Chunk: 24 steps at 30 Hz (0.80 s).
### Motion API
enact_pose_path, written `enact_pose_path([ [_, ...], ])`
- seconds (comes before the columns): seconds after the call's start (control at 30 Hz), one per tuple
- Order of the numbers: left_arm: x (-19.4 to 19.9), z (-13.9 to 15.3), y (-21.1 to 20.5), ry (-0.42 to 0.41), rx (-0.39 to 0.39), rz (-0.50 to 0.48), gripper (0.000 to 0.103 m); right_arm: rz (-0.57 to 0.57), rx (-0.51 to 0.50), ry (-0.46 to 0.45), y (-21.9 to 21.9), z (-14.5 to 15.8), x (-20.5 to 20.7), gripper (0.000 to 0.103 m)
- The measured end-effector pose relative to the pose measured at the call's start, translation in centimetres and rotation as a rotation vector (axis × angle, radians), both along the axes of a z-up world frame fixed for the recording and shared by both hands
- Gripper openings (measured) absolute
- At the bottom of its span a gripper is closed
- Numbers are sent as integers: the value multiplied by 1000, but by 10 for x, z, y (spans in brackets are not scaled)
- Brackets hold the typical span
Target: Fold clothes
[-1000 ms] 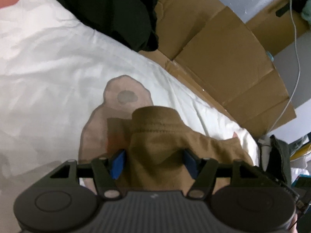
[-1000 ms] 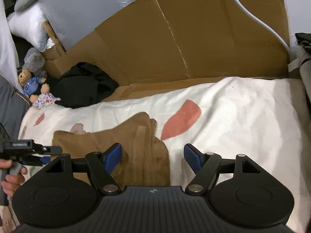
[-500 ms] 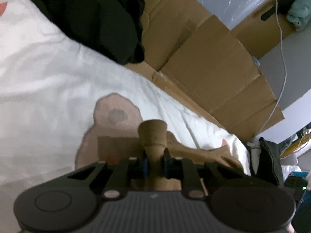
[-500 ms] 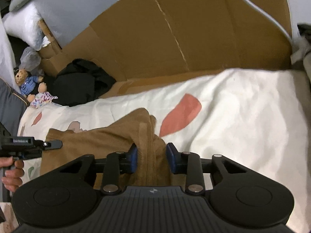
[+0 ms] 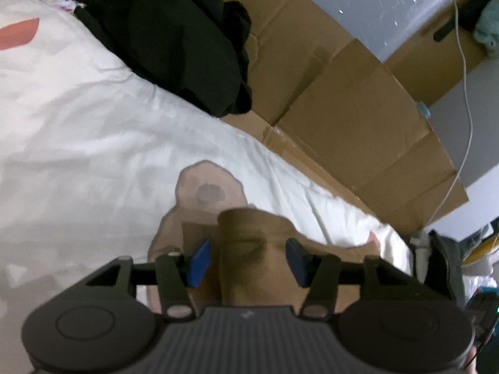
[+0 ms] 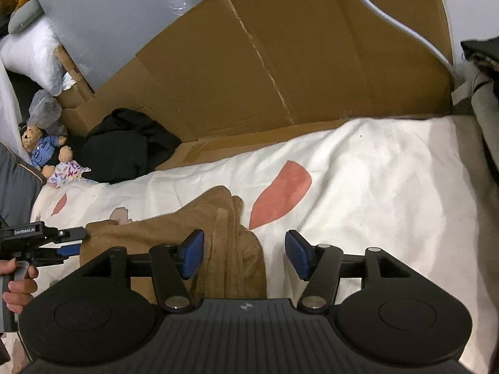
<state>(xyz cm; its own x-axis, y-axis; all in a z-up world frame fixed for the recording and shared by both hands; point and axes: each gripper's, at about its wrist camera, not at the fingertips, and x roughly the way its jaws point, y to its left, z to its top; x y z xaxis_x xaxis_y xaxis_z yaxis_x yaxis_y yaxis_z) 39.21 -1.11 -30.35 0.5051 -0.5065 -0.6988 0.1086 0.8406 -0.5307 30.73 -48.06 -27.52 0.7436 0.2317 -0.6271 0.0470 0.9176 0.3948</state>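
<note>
A brown garment point(image 6: 230, 240) lies bunched on the white printed bedsheet point(image 6: 374, 187). In the right wrist view my right gripper point(image 6: 244, 255) is just above one end of it. Its jaws are opening, a fold of cloth lies between them near the left pad, and neither pad presses on it. In the left wrist view my left gripper point(image 5: 248, 261) straddles the other end of the brown garment point(image 5: 252, 249). Its jaws are also opening, and its blue pads point(image 5: 199, 261) are off the raised fold. The left gripper point(image 6: 62, 240) also shows in the right wrist view, held by a person's hand point(image 6: 15, 280).
A black garment point(image 5: 174, 40) point(image 6: 124, 146) is heaped at the far edge of the bed against flattened cardboard point(image 6: 280, 62). Teddy bears point(image 6: 40, 146) and a pillow point(image 6: 28, 53) sit at the far left. A white cable point(image 5: 464, 93) hangs by the wall.
Half a second ago both grippers were pinched shut on folds of the brown garment. Both have now spread apart and let go, and the cloth has slackened.
</note>
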Motion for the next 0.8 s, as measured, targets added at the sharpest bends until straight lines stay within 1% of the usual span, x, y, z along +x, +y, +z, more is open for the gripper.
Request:
enact_pose_path([
  [0.1, -15, 10, -4, 14, 13, 0, 62, -8, -1, -12, -4, 9, -7, 64],
  [0.23, -33, 15, -10, 37, 16, 0, 63, 1, 6, 6, -7, 17, -24, 68],
  [0.27, -38, 16, -12, 44, 14, 0, 63, 8, -5, 13, -5, 18, -30, 68],
  [0.3, -48, 19, -17, 35, 36, 4, 63, 12, -30, 16, -2, 20, -36, 68],
  [0.37, -54, 20, -22, 38, 71, 6, 63, 18, -85, 18, 4, 26, -45, 69],
  [0.43, -66, 24, -31, 48, 100, -9, 63, 21, -111, 18, 7, 31, -51, 69],
  [0.53, -81, 31, -40, 54, 126, -27, 63, 8, -99, 16, 6, 37, -65, 73],
  [0.63, -99, 36, -50, 67, 153, -37, 64, 2, -97, 19, 7, 40, -81, 74],
  [0.8, -123, 34, -62, 81, 194, -53, 65, -4, -79, 29, 10, 43, -102, 74],
])
